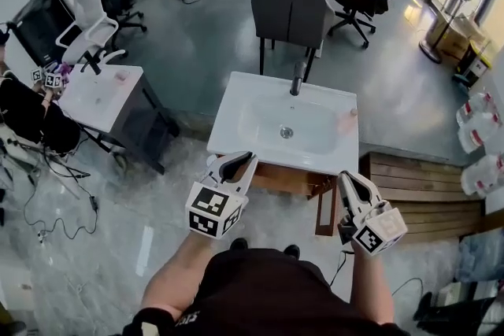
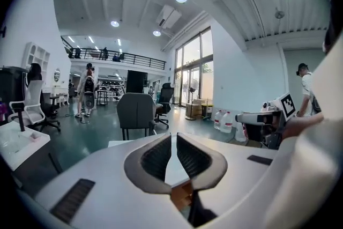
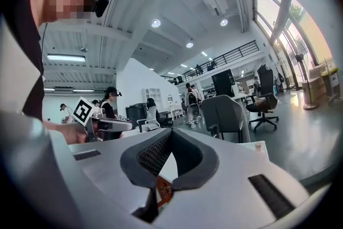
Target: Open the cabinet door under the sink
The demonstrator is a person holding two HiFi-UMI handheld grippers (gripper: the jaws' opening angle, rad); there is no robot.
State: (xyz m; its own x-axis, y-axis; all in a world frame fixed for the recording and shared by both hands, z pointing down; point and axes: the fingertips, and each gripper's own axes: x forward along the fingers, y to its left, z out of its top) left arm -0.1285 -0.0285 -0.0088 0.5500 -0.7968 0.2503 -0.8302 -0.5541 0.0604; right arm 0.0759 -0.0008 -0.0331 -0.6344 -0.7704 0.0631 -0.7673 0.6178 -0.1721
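A white sink (image 1: 236,102) with a dark faucet (image 1: 297,80) sits on a wooden cabinet (image 1: 279,179). Under the sink's right front corner a wooden cabinet door (image 1: 325,208) stands swung outward. In the head view my left gripper (image 1: 240,160) is raised at the sink's front left corner. My right gripper (image 1: 345,177) hovers at the front right corner, just above the door's top edge. Both point level across the room. The left gripper (image 2: 173,135) has its pads together at the tips, and the right gripper (image 3: 170,130) is shut too. Neither holds anything.
A grey chair (image 1: 291,12) stands behind the sink. A white side table (image 1: 102,94) is at the left, a slatted wooden platform (image 1: 425,185) and water jugs (image 1: 476,110) at the right. Office chairs, desks and people are farther back.
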